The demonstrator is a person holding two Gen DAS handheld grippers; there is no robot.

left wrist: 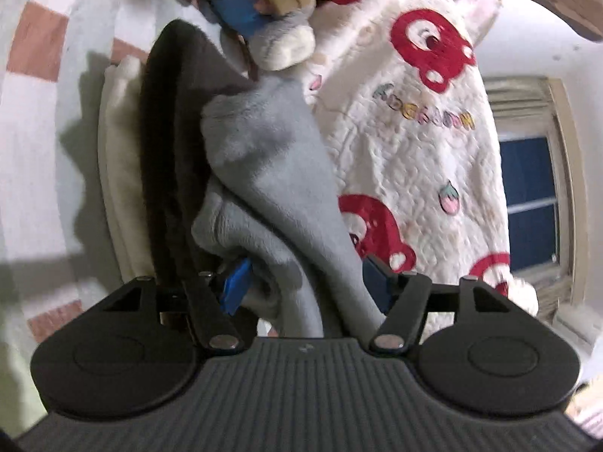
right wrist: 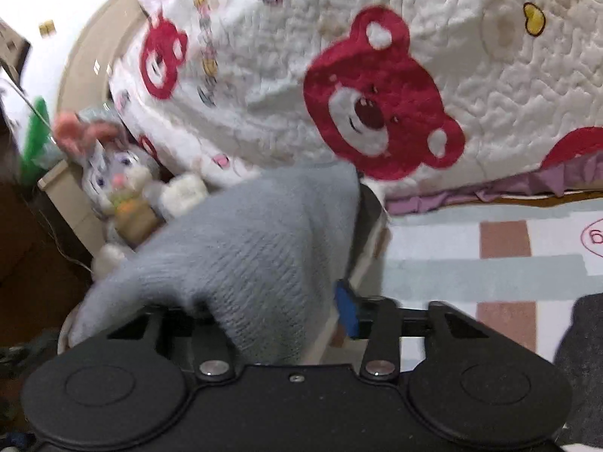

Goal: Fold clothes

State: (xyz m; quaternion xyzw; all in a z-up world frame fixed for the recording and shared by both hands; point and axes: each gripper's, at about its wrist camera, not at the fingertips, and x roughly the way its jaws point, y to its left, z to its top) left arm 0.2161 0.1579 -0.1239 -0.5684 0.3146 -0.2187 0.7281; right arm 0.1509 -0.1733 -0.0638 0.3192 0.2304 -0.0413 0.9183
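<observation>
Knitwear, a soft pale-grey fuzzy garment (left wrist: 271, 173), hangs between both tools above a stack of folded clothes, dark brown (left wrist: 169, 143) over cream (left wrist: 120, 150), beside the white quilted bedspread with red bears (left wrist: 414, 143). The left gripper (left wrist: 307, 282) has its jaws spread wide with grey cloth bunched between them; whether they actually pinch it I cannot tell. The right gripper (right wrist: 264, 312) is draped in the same knit, one finger hidden, so its grip is likewise unclear. The garment's long axis runs straight away from the left jaws, toward the plush rabbit (right wrist: 124, 188).
</observation>
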